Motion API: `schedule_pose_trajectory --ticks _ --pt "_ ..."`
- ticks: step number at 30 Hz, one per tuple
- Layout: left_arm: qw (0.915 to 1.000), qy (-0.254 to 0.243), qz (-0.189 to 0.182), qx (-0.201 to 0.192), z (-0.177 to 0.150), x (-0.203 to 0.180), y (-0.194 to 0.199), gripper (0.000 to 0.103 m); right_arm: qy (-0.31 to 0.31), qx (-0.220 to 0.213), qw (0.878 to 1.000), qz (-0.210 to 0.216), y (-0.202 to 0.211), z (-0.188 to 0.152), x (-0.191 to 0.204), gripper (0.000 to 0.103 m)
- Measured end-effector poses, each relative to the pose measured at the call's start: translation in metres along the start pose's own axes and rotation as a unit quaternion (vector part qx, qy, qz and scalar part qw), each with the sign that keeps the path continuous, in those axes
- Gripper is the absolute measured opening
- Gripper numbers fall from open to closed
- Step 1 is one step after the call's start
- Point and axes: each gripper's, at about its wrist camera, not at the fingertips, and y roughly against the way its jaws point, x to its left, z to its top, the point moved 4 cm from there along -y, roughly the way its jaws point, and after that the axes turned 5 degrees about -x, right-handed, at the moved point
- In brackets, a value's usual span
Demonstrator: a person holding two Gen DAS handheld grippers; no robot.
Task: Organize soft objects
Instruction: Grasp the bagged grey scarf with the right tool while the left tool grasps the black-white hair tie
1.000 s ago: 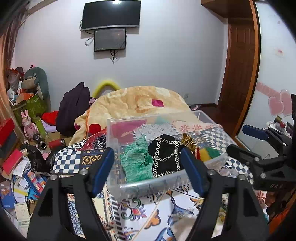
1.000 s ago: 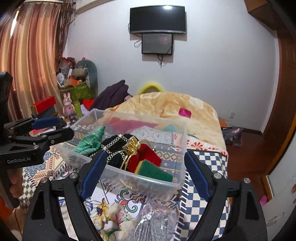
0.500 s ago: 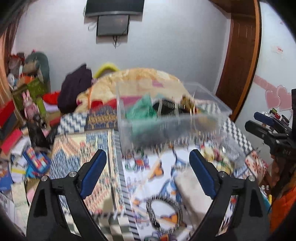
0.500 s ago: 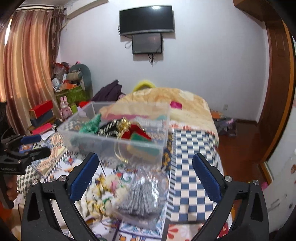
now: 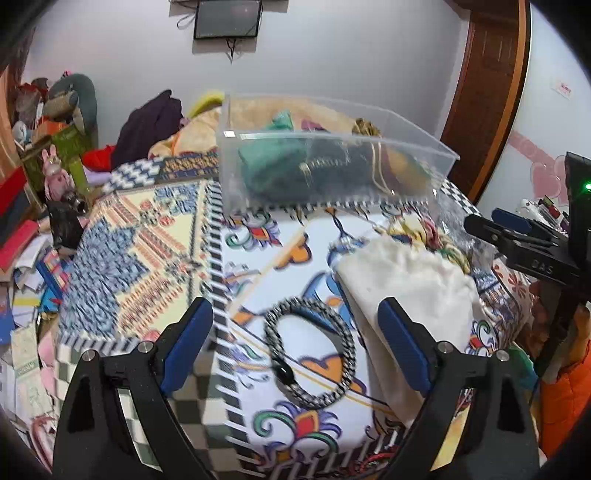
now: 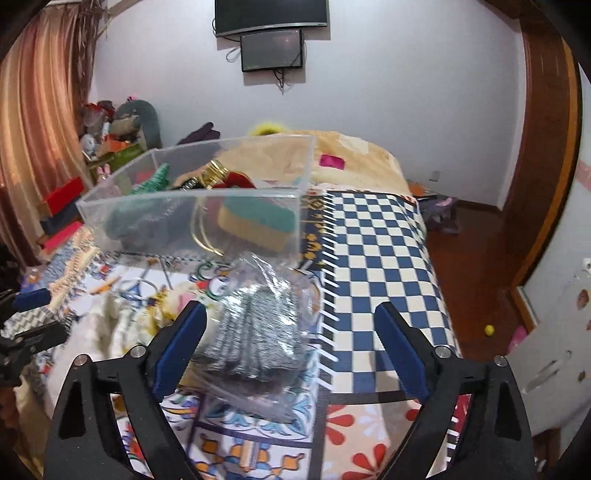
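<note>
A clear plastic bin (image 5: 236,177) holding green, black and yellow soft items stands on the patterned bed cover; it also shows in the right wrist view (image 6: 155,206). My left gripper (image 5: 295,347) is open and empty above a black-and-white braided ring (image 5: 347,343), next to a white cloth pouch (image 5: 406,284). My right gripper (image 6: 290,343) is open and empty above a clear bag of grey fabric (image 6: 258,332). The right gripper also shows at the right edge of the left wrist view (image 5: 517,236).
A beige quilt (image 6: 354,155) lies heaped behind the bin. Toys, boxes and books (image 5: 44,206) crowd the floor at the left. The bed's right edge drops to a wooden floor (image 6: 476,258). A TV (image 6: 271,14) hangs on the far wall.
Both grippers have pulled back from the bin and tilted down. The ring, white pouch and bag of grey fabric have come into view beneath them. Both stay open.
</note>
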Motion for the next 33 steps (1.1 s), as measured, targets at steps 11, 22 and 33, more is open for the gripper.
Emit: schedule_pose_trajectory --ticks 11,22,33 --pt "0.9994 -0.019 0.03 -0.002 -0.015 0.001 0.0 0.076 -0.021 0.038 0.999 0.03 -0.006 -0.019 -0.008 0.052" --pt "0.9988 -0.036 0.029 -0.014 -0.016 0.0 0.004 0.021 -0.02 0.027 0.999 0.041 0.001 -0.015 0.0 0.031" --pt "0.9994 -0.015 0.013 -0.028 0.004 0.007 0.014 0.013 -0.013 -0.022 0.999 0.045 0.03 0.012 0.004 0.031"
